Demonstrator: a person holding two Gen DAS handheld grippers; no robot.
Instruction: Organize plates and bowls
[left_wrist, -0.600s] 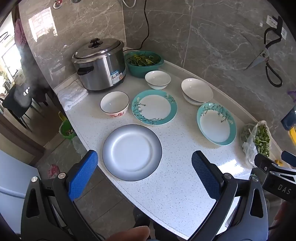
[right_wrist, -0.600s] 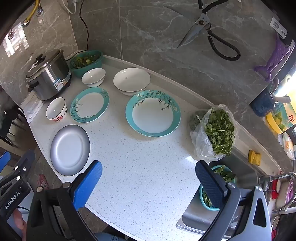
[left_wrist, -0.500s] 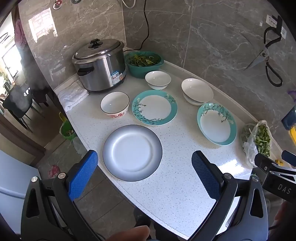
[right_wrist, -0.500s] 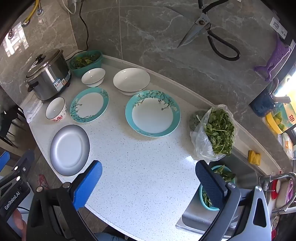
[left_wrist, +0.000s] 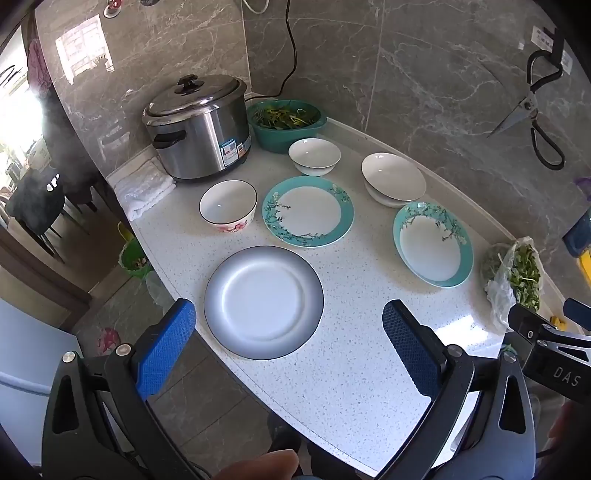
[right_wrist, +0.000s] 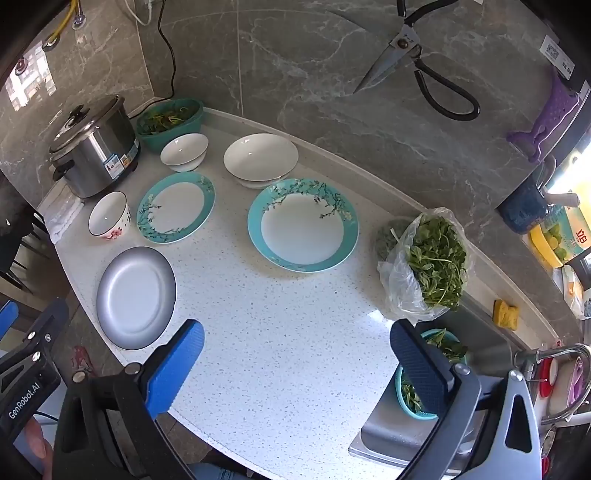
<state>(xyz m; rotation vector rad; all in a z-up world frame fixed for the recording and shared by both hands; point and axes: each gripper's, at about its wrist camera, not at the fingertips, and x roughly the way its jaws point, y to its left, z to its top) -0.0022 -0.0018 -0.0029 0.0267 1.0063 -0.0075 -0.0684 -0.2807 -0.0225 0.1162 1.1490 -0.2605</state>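
On the white speckled counter (left_wrist: 354, 354) lie a grey-rimmed plate (left_wrist: 263, 302) (right_wrist: 136, 297), a flat teal floral plate (left_wrist: 307, 211) (right_wrist: 175, 206) and a deeper teal floral plate (left_wrist: 432, 243) (right_wrist: 303, 225). Behind them stand a bowl with pink flowers (left_wrist: 228, 202) (right_wrist: 109, 215), a small white bowl (left_wrist: 314, 156) (right_wrist: 184, 151) and a wide white bowl (left_wrist: 393, 178) (right_wrist: 260, 159). My left gripper (left_wrist: 288, 334) hovers open just in front of the grey-rimmed plate. My right gripper (right_wrist: 297, 354) hangs open over bare counter, with nothing between its fingers.
A steel rice cooker (left_wrist: 197, 125) and a teal basin of greens (left_wrist: 286, 123) stand at the back left, a folded white towel (left_wrist: 144, 186) beside them. A bag of greens (right_wrist: 428, 262) lies right, by the sink (right_wrist: 424, 417). Scissors (right_wrist: 413, 62) hang on the wall.
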